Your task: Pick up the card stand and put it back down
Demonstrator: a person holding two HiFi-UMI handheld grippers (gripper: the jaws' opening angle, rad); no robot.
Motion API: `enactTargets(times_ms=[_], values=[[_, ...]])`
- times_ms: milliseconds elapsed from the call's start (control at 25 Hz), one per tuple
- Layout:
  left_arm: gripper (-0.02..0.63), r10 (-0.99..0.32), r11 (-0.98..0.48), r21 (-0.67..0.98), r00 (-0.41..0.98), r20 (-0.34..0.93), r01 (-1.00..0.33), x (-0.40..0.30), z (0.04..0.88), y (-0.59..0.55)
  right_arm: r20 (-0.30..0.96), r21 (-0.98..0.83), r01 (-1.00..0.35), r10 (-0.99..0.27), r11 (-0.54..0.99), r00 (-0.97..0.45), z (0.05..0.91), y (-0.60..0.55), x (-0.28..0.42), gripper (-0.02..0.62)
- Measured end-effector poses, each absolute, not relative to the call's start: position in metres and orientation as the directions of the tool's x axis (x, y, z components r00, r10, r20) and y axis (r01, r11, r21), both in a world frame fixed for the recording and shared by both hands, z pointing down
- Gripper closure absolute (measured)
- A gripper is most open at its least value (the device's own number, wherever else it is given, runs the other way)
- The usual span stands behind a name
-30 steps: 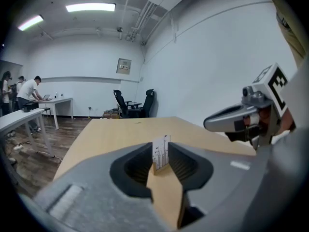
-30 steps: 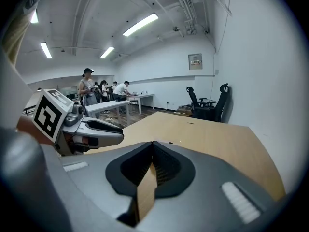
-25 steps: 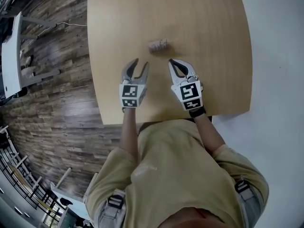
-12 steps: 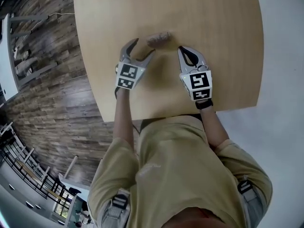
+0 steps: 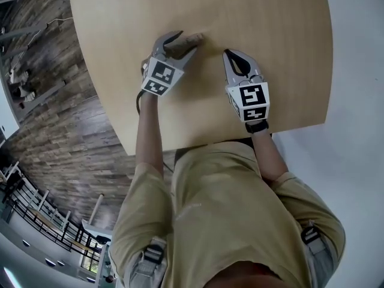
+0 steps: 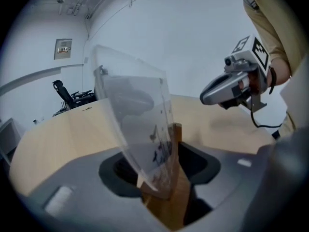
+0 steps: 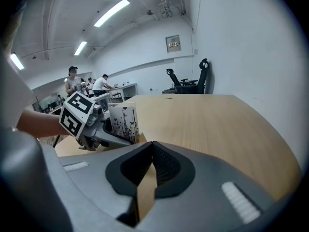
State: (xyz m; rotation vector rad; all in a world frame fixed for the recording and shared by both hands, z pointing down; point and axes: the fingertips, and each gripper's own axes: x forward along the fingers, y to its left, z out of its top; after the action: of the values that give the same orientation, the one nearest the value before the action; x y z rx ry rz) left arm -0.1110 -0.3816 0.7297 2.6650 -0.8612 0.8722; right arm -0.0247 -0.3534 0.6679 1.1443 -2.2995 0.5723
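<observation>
The card stand (image 5: 194, 39) is a clear panel with a flower-print card on a small wooden base, standing on the light wooden table (image 5: 270, 23). My left gripper (image 5: 183, 43) has reached it, and its jaws are closing with the stand between them. In the left gripper view the stand (image 6: 140, 129) rises tilted out of the gap, and I see no pad pressing on it. My right gripper (image 5: 231, 54) rests on the table to the stand's right, shut and empty. The right gripper view shows the stand (image 7: 124, 121) beside the left gripper (image 7: 104, 134).
The table's curved near edge (image 5: 198, 144) lies close to the person's body. Dark wood floor (image 5: 48, 101) is at the left, pale floor (image 5: 360, 71) at the right. Office chairs (image 7: 186, 83) and people (image 7: 99, 83) stand beyond the table's far end.
The left gripper has moved forward to the card stand, and its jaws now stand on either side of it. The right gripper has also moved forward a little, still shut.
</observation>
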Motion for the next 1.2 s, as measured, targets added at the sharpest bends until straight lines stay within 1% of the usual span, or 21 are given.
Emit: enactTargets(times_ms=[120, 200, 240, 280, 520, 760, 1000, 1200], values=[[0.434, -0.445, -0.827, 0.004, 0.66, 0.605, -0.562, -0.102, 0.732, -0.379, 0.61, -0.138, -0.834, -0.618, 0.534, -0.497, 0.671, -0.355, -0.016, 0.589], [0.469, -0.433, -0.837, -0.001, 0.66, 0.614, -0.547, -0.099, 0.732, -0.378, 0.613, -0.134, -0.839, -0.621, 0.527, -0.488, 0.669, -0.357, -0.013, 0.589], [0.506, -0.429, -0.84, -0.003, 0.66, 0.617, -0.543, -0.098, 0.732, -0.377, 0.613, -0.133, -0.84, -0.623, 0.526, -0.486, 0.668, -0.358, -0.013, 0.589], [0.529, -0.425, -0.841, -0.002, 0.659, 0.62, -0.541, -0.098, 0.732, -0.377, 0.612, -0.131, -0.842, -0.626, 0.524, -0.484, 0.666, -0.36, -0.013, 0.589], [0.545, -0.413, -0.837, 0.025, 0.662, 0.626, -0.547, -0.096, 0.728, -0.361, 0.592, -0.119, -0.843, -0.644, 0.525, -0.485, 0.654, -0.357, -0.017, 0.589], [0.548, -0.502, -0.768, 0.03, 0.631, 0.592, -0.64, -0.096, 0.69, -0.339, 0.535, -0.071, -0.831, -0.682, 0.552, -0.499, 0.61, -0.342, -0.028, 0.589], [0.549, -0.61, -0.69, 0.049, 0.617, 0.496, -0.722, -0.101, 0.606, -0.314, 0.461, -0.036, -0.826, -0.724, 0.562, -0.513, 0.548, -0.312, -0.044, 0.589], [0.551, -0.715, -0.614, -0.004, 0.554, 0.427, -0.789, -0.114, 0.537, -0.296, 0.387, -0.011, -0.824, -0.757, 0.567, -0.526, 0.497, -0.293, -0.051, 0.589]])
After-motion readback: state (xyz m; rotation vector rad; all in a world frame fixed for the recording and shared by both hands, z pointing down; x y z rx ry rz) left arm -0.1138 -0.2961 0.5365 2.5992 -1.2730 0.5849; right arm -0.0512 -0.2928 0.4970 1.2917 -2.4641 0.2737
